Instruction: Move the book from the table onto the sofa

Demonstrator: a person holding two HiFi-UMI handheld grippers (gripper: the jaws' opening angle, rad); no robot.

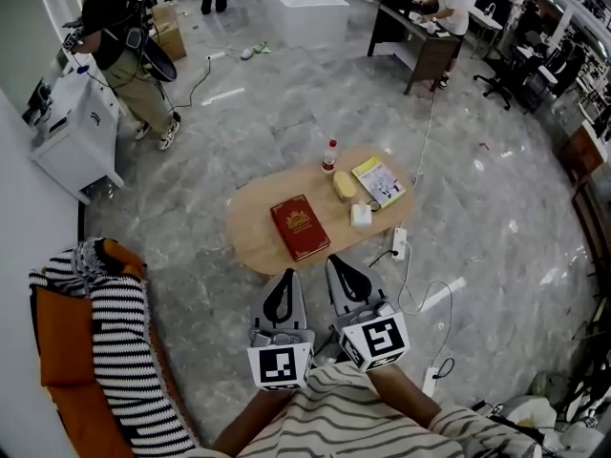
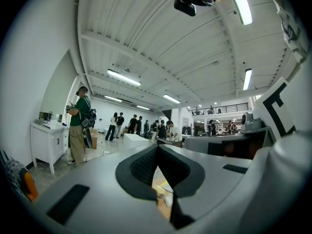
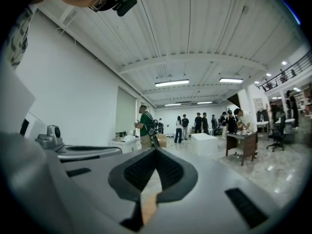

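Note:
A red hardcover book lies flat on the near left part of the oval wooden table. My left gripper and right gripper are held side by side just short of the table's near edge, pointing at it. Both are shut with nothing between the jaws. The left gripper view shows its shut jaws meeting at the tips, with a strip of the table behind them. The right gripper's shut jaws likewise frame a sliver of tabletop. The sofa, orange under a striped throw, stands at lower left.
Also on the table are a bottle, a yellow item, a yellow booklet and a small white box. A power strip with cables lies on the floor right of the table. People stand and work farther back.

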